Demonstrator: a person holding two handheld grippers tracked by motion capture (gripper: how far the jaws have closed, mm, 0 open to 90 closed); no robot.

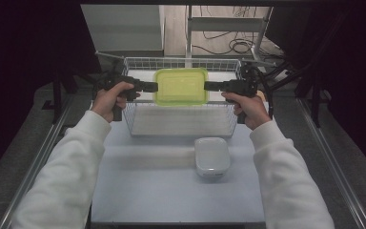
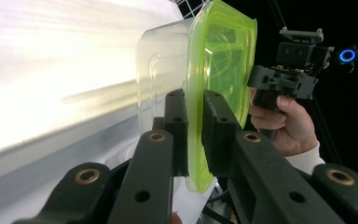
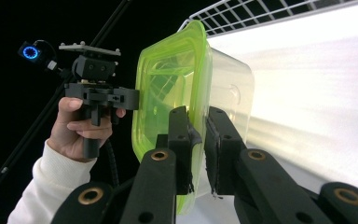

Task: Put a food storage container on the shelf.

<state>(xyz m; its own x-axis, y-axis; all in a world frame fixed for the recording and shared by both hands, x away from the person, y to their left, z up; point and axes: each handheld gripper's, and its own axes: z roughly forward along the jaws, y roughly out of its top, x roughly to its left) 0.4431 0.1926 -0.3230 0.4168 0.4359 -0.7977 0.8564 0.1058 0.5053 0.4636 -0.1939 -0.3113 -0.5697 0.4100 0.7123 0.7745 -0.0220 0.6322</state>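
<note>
Wire basket (image 1: 181, 121) under green-lidded container (image 1: 181, 86)

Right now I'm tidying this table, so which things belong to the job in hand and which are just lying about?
In the job:
- green-lidded container, gripped at both ends
- left claw, shut on its rim
- right claw, shut on its rim
- wire basket, beneath the container

Lying about:
- white lidded container on the table, in front of the basket

White table (image 1: 147, 191): wire basket (image 1: 181, 121) stands at the far edge, spanning its middle; a white lidded container (image 1: 212, 156) sits just before the basket's right front corner.
</note>
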